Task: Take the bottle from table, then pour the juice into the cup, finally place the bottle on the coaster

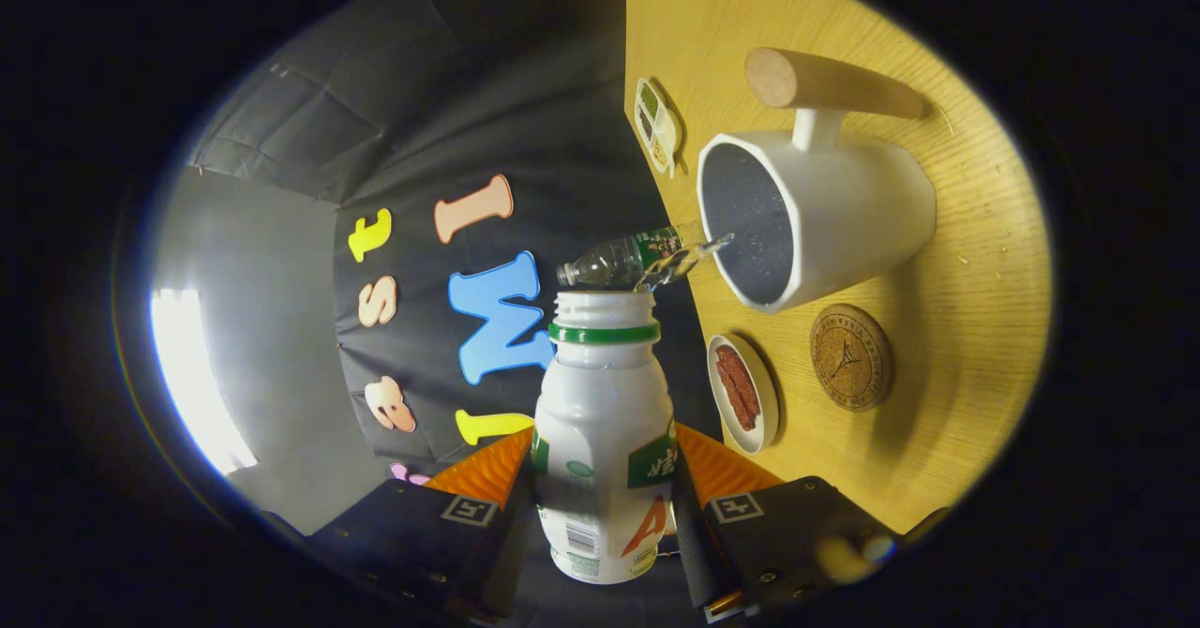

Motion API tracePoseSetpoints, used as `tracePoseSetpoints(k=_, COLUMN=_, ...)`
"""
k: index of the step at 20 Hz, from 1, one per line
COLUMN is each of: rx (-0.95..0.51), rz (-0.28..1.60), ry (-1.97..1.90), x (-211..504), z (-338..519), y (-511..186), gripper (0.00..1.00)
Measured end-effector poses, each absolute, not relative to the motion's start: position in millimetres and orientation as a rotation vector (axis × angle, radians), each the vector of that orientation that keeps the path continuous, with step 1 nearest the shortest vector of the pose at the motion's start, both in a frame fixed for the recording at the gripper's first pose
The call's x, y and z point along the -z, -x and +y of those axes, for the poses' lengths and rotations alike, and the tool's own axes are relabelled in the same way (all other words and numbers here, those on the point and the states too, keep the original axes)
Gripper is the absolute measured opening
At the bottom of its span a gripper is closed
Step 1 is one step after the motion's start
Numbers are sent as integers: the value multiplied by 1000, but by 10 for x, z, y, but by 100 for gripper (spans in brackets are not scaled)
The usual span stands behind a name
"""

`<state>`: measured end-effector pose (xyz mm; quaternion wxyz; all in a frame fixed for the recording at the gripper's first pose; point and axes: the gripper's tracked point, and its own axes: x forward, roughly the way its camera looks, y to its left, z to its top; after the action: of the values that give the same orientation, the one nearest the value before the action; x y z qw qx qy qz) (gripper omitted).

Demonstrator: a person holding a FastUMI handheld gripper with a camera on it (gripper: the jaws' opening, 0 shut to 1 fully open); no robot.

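My gripper [605,467] is shut on a white bottle [603,394] with a green neck ring and no cap; both fingers press on its sides. The whole view is rolled, so the bottle lies level with the wooden table [947,300], its mouth beside the rim of the cup. A thin clear stream [682,261] runs from the mouth into the white cup [844,211], which stands upright and has a wooden handle [834,82]. The round cork coaster [850,356] lies on the table next to the cup, on the side nearer my fingers.
A small white dish [764,417] with reddish strips sits by the coaster at the table's edge. A clear plastic bottle [614,261] stands beyond the held bottle's mouth. A little compartment tray [656,127] lies farther along the edge.
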<state>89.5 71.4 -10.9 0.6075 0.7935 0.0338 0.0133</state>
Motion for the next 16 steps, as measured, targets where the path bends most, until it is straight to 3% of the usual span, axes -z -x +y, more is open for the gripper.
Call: tracePoseSetpoints(k=16, rx=-49, rz=-9, ry=-1904, x=-6, z=625, y=-956, gripper=67)
